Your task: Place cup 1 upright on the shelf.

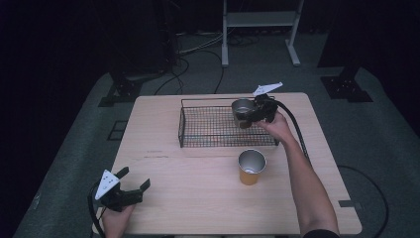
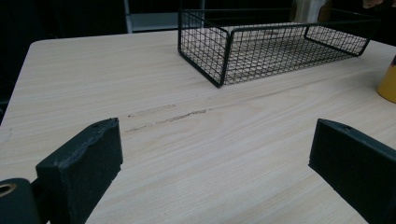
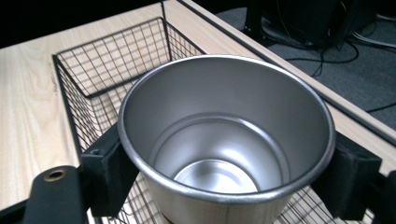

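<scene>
A steel cup (image 1: 242, 108) hangs upright over the right end of a black wire basket (image 1: 198, 144), with my right gripper (image 1: 246, 115) shut on it. In the right gripper view the two black jaws press on opposite sides of the cup (image 3: 224, 140) just under its rim, and the basket (image 3: 93, 60) lies below. A yellow cup with a steel inside (image 1: 251, 167) stands on the table in front of the basket. My left gripper (image 1: 134, 178) rests at the front left of the table, open, nothing between its jaws (image 2: 217, 140).
The wooden table (image 1: 198, 198) carries the basket (image 2: 224, 56) at its far middle. The yellow cup (image 2: 388, 84) sits at the right edge of the left gripper view. Cables and a metal stand (image 1: 257, 29) lie on the floor beyond.
</scene>
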